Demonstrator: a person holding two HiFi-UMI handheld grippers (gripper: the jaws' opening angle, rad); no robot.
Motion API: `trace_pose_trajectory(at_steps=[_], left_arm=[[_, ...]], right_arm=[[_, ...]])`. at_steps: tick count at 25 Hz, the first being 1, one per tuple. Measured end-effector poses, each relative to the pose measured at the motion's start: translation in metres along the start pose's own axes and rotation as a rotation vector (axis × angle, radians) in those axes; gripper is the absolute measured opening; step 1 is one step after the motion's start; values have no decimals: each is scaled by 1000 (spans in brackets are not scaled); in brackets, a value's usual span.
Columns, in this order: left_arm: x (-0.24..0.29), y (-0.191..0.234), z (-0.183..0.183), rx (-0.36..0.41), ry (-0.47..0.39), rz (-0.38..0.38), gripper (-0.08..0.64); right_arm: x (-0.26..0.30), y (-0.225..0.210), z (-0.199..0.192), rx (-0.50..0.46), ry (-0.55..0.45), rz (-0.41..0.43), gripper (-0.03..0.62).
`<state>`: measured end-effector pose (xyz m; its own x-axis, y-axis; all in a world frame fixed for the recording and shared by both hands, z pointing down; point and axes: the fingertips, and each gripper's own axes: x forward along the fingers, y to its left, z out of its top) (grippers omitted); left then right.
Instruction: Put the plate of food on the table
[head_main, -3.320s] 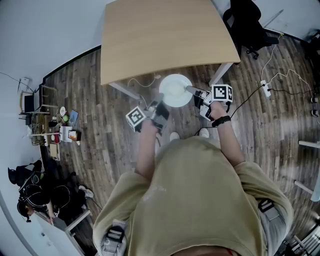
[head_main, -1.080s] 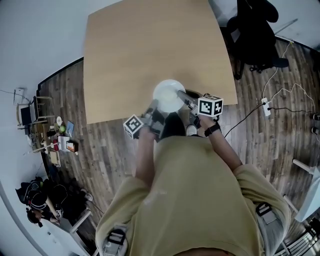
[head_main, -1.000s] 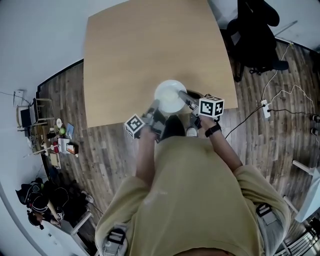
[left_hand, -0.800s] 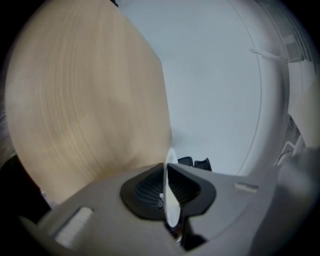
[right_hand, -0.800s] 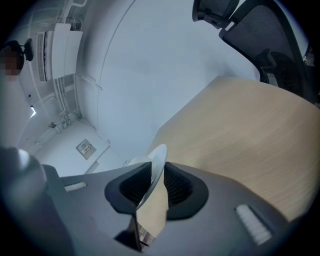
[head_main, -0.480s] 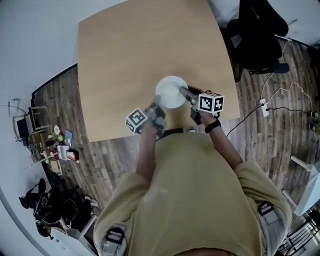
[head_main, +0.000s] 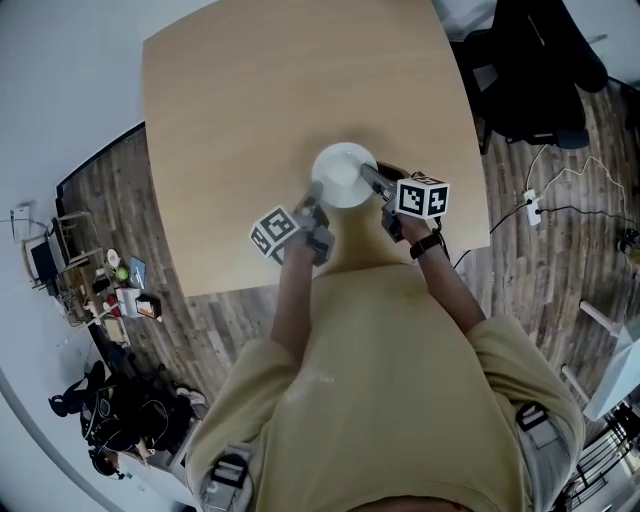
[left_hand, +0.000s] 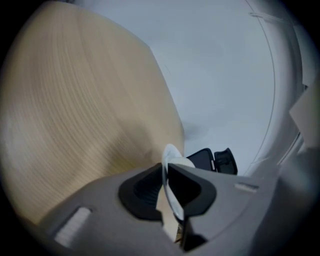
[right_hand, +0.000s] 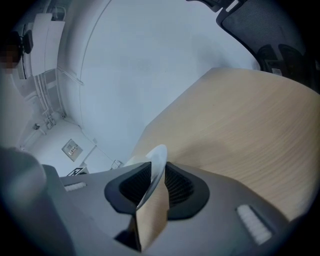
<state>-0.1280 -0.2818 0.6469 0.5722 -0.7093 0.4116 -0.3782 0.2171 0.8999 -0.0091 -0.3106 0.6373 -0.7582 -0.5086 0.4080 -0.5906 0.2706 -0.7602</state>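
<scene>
The white plate (head_main: 343, 176) is over the surface (head_main: 240, 110) near its front edge. The left hand-held gripper (head_main: 313, 207) and the right hand-held gripper (head_main: 368, 178) pinch opposite rims, their jaws starting to open.

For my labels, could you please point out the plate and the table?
plate (head_main: 341, 176), head view, its white middle.
table (head_main: 250, 100), head view, bare wooden top.
</scene>
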Motion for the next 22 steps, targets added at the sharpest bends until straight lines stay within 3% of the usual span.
trace_pose_trajectory(at_steps=[11, 22], left_arm=[[53, 15, 45, 220, 57, 108, 38], [77, 43, 67, 464, 87, 247, 54]], right_arm=[[55, -39, 31, -78, 35, -74, 94], [87, -67, 22, -127, 124, -176, 110]])
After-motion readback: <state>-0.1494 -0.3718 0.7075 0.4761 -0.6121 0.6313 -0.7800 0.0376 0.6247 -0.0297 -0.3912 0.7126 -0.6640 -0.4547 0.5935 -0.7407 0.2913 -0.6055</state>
